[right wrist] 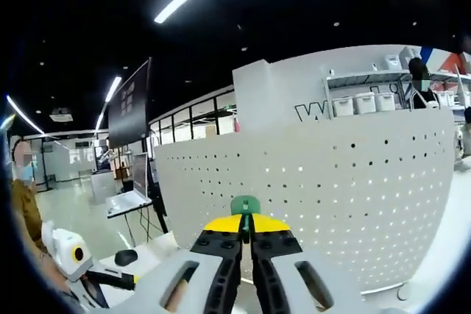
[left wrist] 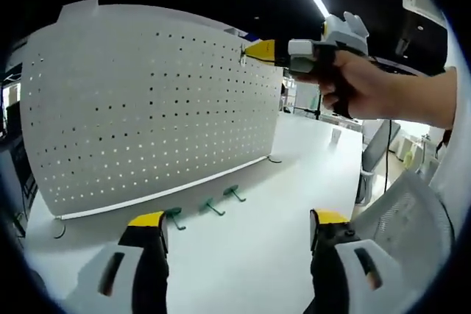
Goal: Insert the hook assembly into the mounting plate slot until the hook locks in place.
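A white perforated mounting plate [left wrist: 147, 108] stands upright on the white table [left wrist: 294, 182]. Three green hooks lie in front of its foot: one [left wrist: 174, 217], a second [left wrist: 213, 207] and a third [left wrist: 234, 194]. My left gripper [left wrist: 237, 220] hovers low over the table just short of them, jaws wide open and empty. A hand holds my right gripper [left wrist: 257, 51] up at the plate's upper right edge. In the right gripper view that gripper [right wrist: 246, 220] is shut on a green hook [right wrist: 245, 205], pointing at the plate [right wrist: 331, 182]; whether the hook touches a hole I cannot tell.
A white mesh basket [left wrist: 408, 204] sits at the table's right edge. Behind the plate are shelves with white boxes [right wrist: 364, 101]. To the left stand a laptop [right wrist: 131, 196], a black mouse [right wrist: 126, 257] and a person [right wrist: 22, 204].
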A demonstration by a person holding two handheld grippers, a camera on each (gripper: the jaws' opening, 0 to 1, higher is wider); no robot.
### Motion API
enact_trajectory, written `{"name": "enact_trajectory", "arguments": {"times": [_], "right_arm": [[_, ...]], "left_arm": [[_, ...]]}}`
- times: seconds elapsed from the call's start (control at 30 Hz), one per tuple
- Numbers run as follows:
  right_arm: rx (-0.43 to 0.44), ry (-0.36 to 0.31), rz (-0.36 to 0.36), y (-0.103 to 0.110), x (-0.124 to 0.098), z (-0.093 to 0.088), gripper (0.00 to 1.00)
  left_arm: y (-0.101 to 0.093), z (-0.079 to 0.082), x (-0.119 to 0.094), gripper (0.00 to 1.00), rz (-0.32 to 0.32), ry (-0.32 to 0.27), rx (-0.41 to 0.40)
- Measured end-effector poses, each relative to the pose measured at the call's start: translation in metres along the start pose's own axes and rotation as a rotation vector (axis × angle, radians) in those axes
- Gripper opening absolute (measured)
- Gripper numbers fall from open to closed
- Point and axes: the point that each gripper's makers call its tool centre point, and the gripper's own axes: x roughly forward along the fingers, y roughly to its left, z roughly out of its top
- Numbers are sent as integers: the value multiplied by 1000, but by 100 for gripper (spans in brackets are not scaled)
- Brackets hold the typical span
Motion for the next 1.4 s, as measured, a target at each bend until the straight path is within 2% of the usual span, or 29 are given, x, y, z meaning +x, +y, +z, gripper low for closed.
{"name": "enact_trajectory", "arguments": {"times": [0.33,0.67,0.9,1.03,1.4], "right_arm": [[-14,-56,-70,-3,32,20,0],[-20,-89,-111,-2,58,24,0],[-18,-117,-141,-2,76,29,0],[-44,-122,-151,0,88,30,0],[-73,-133,-174,-1,104,31,0]], "left_arm": [[1,-3,0,81,5,0,7],[2,-4,-3,77,12,-3,33],[3,-4,-3,78,11,-9,26],[3,-3,-3,78,16,-14,30],[4,-4,-3,79,16,-7,26]]}}
